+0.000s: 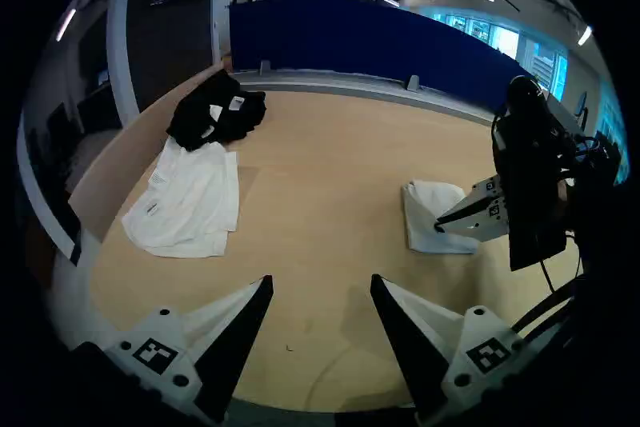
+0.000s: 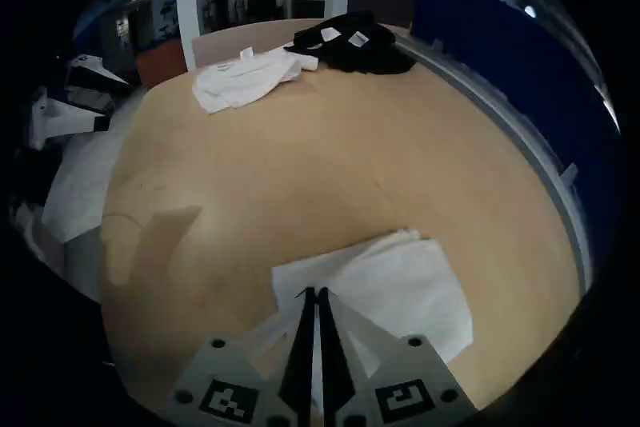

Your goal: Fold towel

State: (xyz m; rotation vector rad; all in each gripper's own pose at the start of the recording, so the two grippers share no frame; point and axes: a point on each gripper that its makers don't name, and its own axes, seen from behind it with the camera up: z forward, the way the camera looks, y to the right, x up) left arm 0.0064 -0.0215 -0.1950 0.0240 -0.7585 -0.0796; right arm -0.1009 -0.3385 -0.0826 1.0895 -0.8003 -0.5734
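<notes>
One towel [image 2: 400,283] | right gripper [image 2: 314,297] pinches edge | left gripper [image 1: 320,287] spread, apart

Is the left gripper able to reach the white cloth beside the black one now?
Probably yes. The left gripper is open, and only bare table lies between it and the white cloth.

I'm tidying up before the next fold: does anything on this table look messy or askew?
Yes. At the table's far end a black garment lies crumpled in a heap against a rumpled white cloth, neither folded. The white towel by the right hand-held gripper lies flat and folded, nothing odd there.
</notes>
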